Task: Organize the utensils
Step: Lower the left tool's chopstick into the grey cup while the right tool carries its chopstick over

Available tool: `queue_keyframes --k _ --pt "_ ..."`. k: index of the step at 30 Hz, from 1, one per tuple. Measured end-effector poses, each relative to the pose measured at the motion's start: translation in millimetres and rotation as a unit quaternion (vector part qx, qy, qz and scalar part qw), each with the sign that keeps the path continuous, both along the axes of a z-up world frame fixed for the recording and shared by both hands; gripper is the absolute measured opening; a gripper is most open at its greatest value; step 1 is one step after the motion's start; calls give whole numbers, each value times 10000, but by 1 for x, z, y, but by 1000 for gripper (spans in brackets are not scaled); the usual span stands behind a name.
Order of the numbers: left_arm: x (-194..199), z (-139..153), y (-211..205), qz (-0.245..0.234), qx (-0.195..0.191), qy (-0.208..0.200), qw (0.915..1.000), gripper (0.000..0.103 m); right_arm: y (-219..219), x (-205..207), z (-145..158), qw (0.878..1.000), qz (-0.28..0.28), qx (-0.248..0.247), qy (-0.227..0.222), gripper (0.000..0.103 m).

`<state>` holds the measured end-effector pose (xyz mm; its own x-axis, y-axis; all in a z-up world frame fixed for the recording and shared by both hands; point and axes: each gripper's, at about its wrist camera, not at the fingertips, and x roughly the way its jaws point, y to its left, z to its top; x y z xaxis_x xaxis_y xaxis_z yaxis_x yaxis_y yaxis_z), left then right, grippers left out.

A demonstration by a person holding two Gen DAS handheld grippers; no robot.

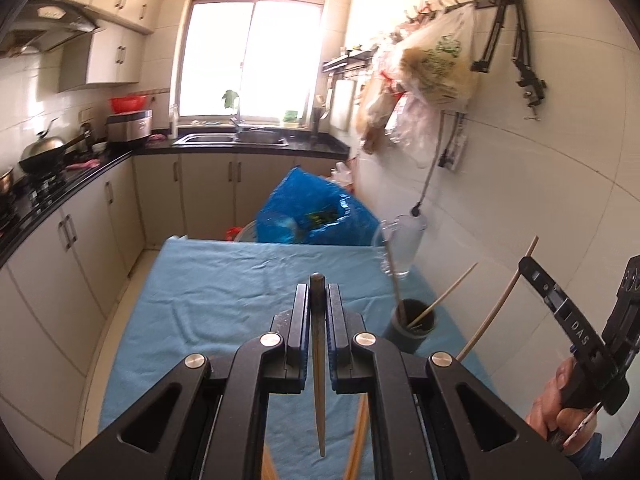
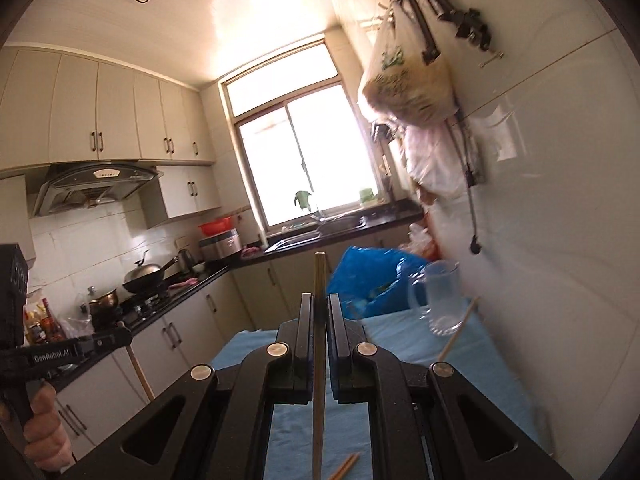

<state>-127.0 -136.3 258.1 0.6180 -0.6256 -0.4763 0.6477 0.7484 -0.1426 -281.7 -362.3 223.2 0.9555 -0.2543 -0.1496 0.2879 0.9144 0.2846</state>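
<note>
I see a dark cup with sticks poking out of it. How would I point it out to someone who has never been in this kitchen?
Find the table with the blue cloth in the middle of the kitchen, and look along its edge nearest the white tiled wall. There stands a dark round cup holding chopsticks. The clear glass mug behind it is see-through, while this cup is dark.

Two grippers, left gripper and right gripper, each gripping one chopstick; two chopsticks standing in one dark cup; one glass mug.

We see a plain light-blue tablecloth, a dark grey holder, tan chopsticks and a bright blue bag.
</note>
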Motion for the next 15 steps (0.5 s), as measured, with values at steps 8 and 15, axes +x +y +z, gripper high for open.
queue_keyframes --k 8,15 --pt "4 37 -55 -234 -199 -221 9993 7 -28 -7 22 9994 -256 -114 -215 6" --pt "13 55 -97 -419 -461 -279 9977 7 -43 2 37 9970 -541 -273 -476 6"
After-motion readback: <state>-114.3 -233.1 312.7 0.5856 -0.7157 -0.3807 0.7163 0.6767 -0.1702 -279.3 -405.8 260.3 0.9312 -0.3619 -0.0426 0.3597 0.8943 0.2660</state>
